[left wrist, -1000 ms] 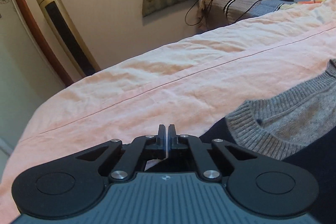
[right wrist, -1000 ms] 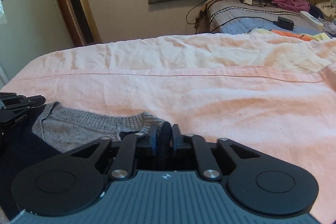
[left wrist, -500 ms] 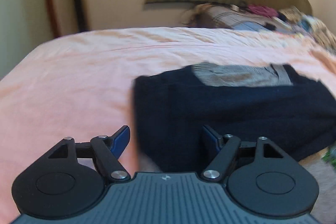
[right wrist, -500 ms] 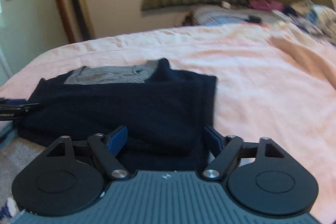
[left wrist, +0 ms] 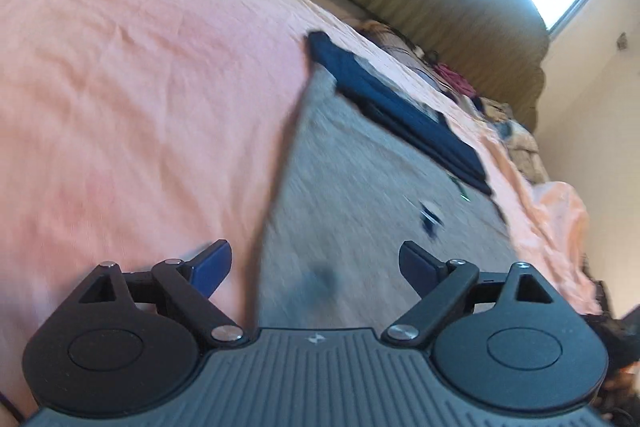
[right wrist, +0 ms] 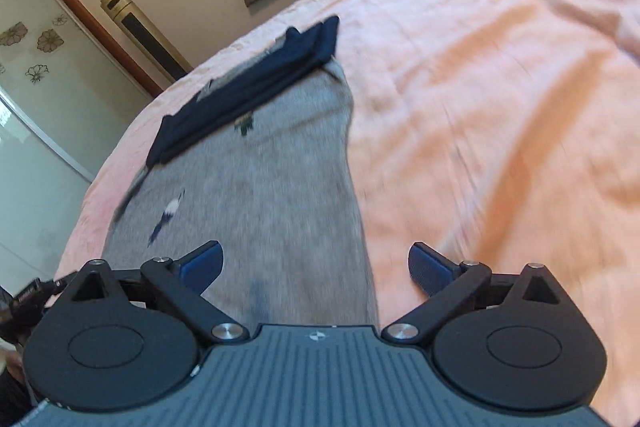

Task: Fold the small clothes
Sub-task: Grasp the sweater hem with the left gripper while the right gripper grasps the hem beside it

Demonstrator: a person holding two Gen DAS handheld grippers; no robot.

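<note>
Now both tools, left (left wrist: 316, 259) and right (right wrist: 316, 261), are opening and empty (one second ago pinched on cloth); sweater (right wrist: 256, 187) lies folded on bed (right wrist: 500, 87).

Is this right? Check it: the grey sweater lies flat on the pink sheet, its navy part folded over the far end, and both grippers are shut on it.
Not quite. The sweater does lie on the sheet with the navy part folded over the far end, but neither gripper holds it. The right gripper and left gripper show jaws opening with nothing pinched, as each wrist view shows.
</note>
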